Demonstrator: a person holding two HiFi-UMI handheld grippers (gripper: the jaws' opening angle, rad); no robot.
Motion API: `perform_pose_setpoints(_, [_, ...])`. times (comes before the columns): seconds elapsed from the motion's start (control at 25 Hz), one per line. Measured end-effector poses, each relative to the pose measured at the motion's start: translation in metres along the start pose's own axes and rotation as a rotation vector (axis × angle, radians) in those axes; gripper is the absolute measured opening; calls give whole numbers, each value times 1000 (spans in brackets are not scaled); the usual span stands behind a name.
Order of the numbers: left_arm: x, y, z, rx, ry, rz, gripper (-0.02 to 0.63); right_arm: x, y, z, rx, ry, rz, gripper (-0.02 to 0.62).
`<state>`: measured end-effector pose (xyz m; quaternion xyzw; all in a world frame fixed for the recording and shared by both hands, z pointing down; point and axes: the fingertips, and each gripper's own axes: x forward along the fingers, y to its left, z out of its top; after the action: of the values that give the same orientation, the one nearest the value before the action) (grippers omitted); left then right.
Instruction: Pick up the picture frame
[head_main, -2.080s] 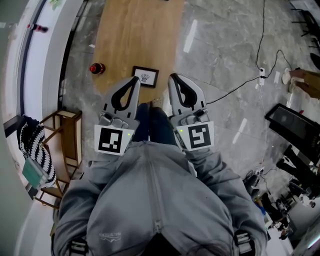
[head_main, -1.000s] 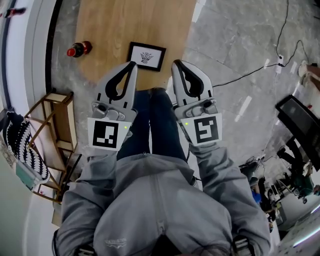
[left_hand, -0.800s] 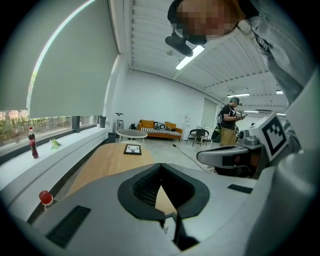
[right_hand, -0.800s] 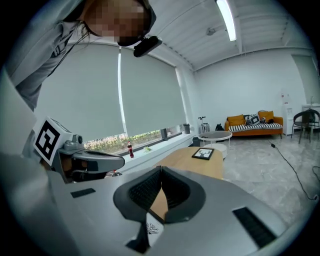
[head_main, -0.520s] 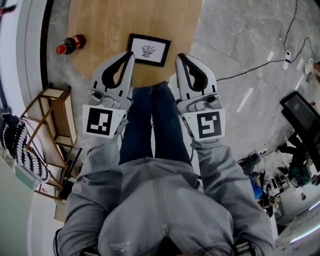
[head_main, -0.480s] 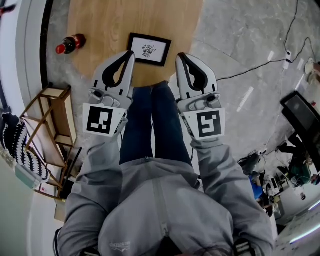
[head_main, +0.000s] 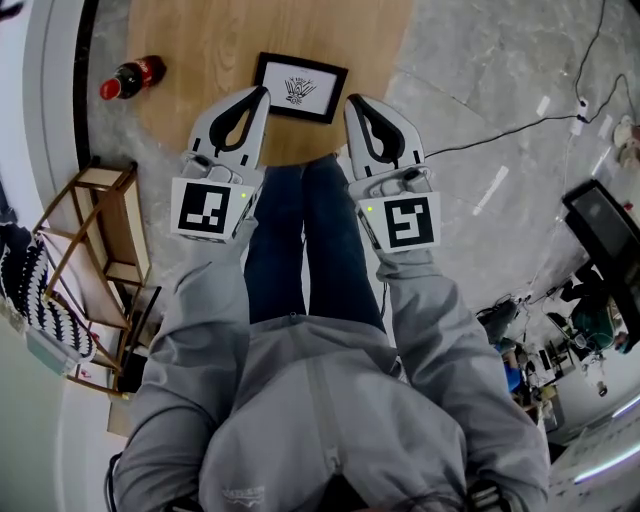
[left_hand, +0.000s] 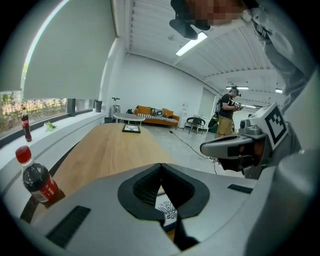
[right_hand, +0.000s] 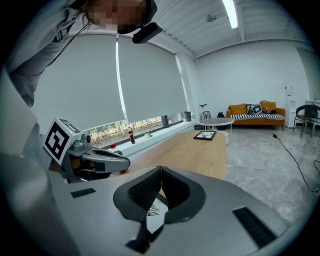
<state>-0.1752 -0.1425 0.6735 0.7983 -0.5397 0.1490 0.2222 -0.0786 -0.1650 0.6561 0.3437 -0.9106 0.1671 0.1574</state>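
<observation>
Hovering side by side over the near end of the wooden counter (head_main: 200, 40), the left claw (head_main: 257, 93) and the right claw (head_main: 352, 101) are both closed, pads pressed together with nothing between them. The picture frame (head_main: 300, 88) lies flat on the counter just beyond the two tips and between them, untouched. It has a black border around a white sheet with a small dark drawing. Each gripper view shows part of that drawing through the gap under its own closed pads, from the left (left_hand: 168, 211) and from the right (right_hand: 150, 212). To the left of the frame a cola bottle (head_main: 130, 77) with a red cap stands upright at the counter's left edge, though whether it is on the wood or just off it is hard to tell. Far down the counter lies a second frame (left_hand: 131, 128). On the floor to the person's left stands a wooden rack (head_main: 104, 180).
</observation>
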Motion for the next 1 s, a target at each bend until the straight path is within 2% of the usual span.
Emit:
perform_pose_setpoints(0.24, [7,8,-36,18,54,-4,17,3,0,-34,51,94,-7,31])
perform_pose_setpoints(1.0, [30,33,-106,-14,236,4,18,16,-12,-86,69,193,-41,32])
